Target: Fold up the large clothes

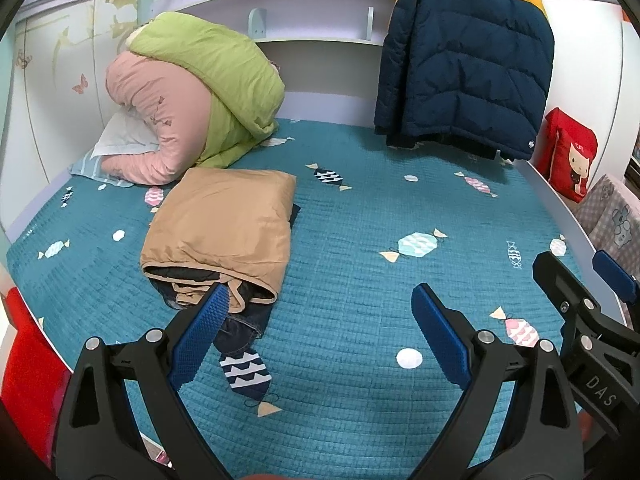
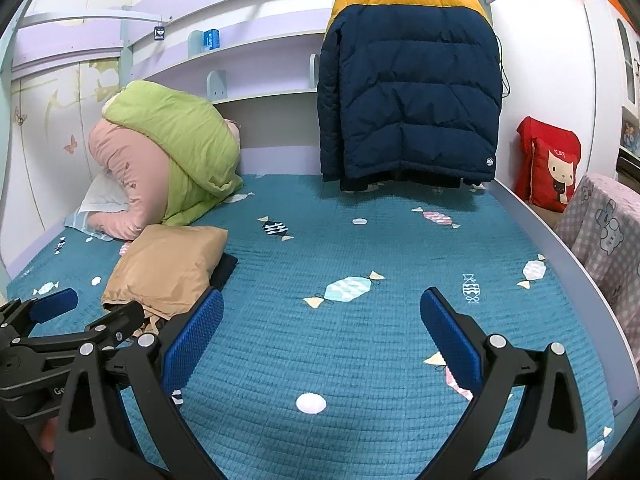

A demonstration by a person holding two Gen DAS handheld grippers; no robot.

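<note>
A folded tan jacket (image 1: 224,224) lies on the teal bed sheet (image 1: 360,280) at the left, on top of dark folded clothes; it also shows in the right wrist view (image 2: 168,268). A navy and yellow puffer jacket (image 1: 464,68) hangs at the far end of the bed, also seen in the right wrist view (image 2: 408,92). My left gripper (image 1: 320,296) is open and empty above the sheet, just right of the tan jacket's near end. My right gripper (image 2: 322,300) is open and empty over the middle of the bed. The right gripper shows at the right edge of the left view (image 1: 580,280).
A rolled green and pink quilt (image 1: 192,100) and a pillow (image 1: 120,140) sit at the back left. A red cushion (image 2: 552,164) leans at the right wall. A checked pink cloth (image 2: 604,236) hangs past the bed's right rail. White shelves (image 1: 312,12) run along the back.
</note>
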